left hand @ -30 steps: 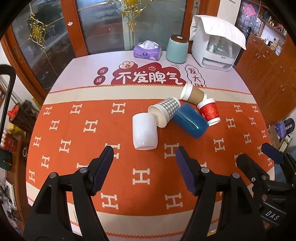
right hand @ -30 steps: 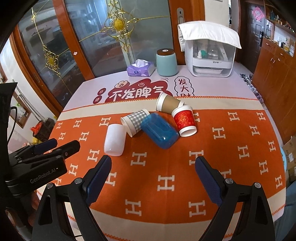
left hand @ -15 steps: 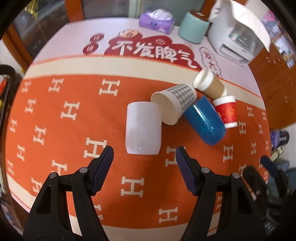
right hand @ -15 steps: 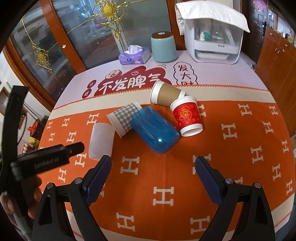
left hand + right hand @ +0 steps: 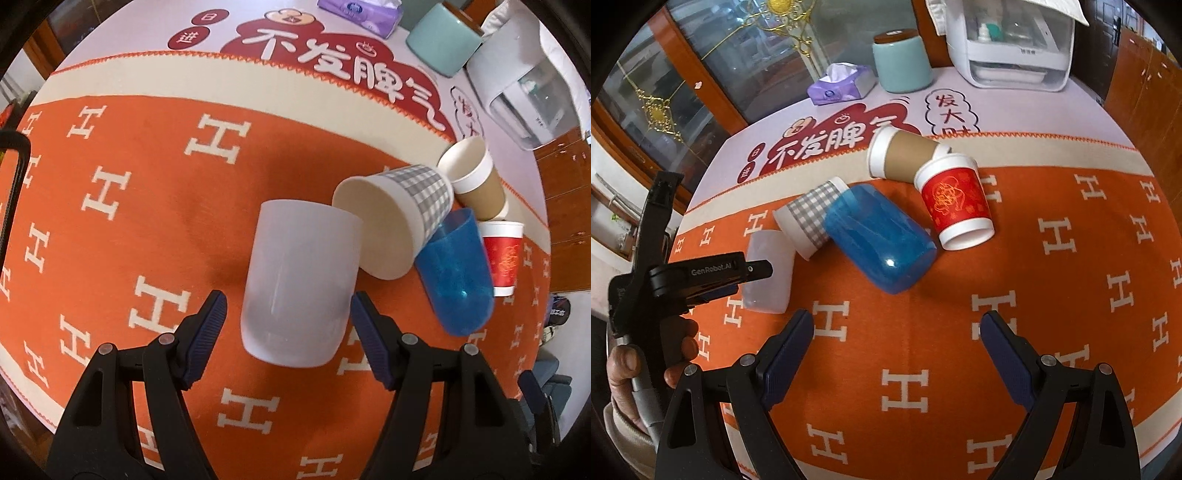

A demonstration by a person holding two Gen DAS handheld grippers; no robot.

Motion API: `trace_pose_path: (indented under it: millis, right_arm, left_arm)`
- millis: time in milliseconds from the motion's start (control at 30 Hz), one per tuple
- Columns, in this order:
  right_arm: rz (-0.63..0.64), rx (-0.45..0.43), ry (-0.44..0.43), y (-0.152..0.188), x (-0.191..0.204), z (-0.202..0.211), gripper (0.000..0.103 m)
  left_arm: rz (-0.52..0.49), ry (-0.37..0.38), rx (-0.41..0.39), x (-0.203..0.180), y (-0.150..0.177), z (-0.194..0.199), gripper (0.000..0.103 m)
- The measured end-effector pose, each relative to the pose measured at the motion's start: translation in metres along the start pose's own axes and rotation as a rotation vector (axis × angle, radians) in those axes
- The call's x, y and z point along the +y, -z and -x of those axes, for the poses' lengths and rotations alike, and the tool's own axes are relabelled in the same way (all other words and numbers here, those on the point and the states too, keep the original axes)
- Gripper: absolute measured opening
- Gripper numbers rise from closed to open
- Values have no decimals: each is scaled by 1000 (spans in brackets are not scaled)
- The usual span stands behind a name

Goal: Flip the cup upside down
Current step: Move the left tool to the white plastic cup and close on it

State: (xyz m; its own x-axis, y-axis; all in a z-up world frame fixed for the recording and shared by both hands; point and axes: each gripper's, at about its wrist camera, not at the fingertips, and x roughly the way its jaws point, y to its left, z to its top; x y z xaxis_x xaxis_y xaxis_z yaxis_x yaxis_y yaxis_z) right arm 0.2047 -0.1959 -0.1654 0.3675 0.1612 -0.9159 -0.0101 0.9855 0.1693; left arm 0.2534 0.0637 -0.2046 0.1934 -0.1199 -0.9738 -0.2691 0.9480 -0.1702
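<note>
A frosted white cup [image 5: 299,284] lies on its side on the orange tablecloth [image 5: 110,240], its base toward me. My left gripper [image 5: 288,317] is open, one finger on each side of the cup's base end, with gaps on both sides. The cup also shows in the right wrist view [image 5: 770,273], partly behind the left gripper body [image 5: 701,275]. My right gripper [image 5: 897,332] is open and empty above bare cloth, short of the blue cup [image 5: 879,240].
A checked paper cup [image 5: 399,218], blue plastic cup [image 5: 458,269], brown paper cup [image 5: 476,181] and red paper cup [image 5: 502,254] lie clustered right of the white cup. A tissue box [image 5: 842,85], teal canister [image 5: 901,61] and white appliance [image 5: 1008,48] stand at the far edge.
My left gripper has moved forward and down until its open fingers flank the white cup's base. My right gripper has moved slightly closer to the cups and stays open.
</note>
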Motion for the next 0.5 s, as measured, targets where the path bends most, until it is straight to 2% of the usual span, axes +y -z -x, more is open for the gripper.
trace_pose_path:
  millis: [333, 400, 500]
  right_arm:
    - [-55, 28, -10, 1, -20, -11, 93]
    - [-69, 34, -10, 1, -25, -13, 93]
    - [-89, 42, -12, 2, -32, -16, 93]
  left_arm:
    - [-9, 3, 4, -19, -1, -26, 67]
    - [-1, 13, -5, -20, 0, -28, 58]
    - [7, 7, -23, -18, 1, -27, 58]
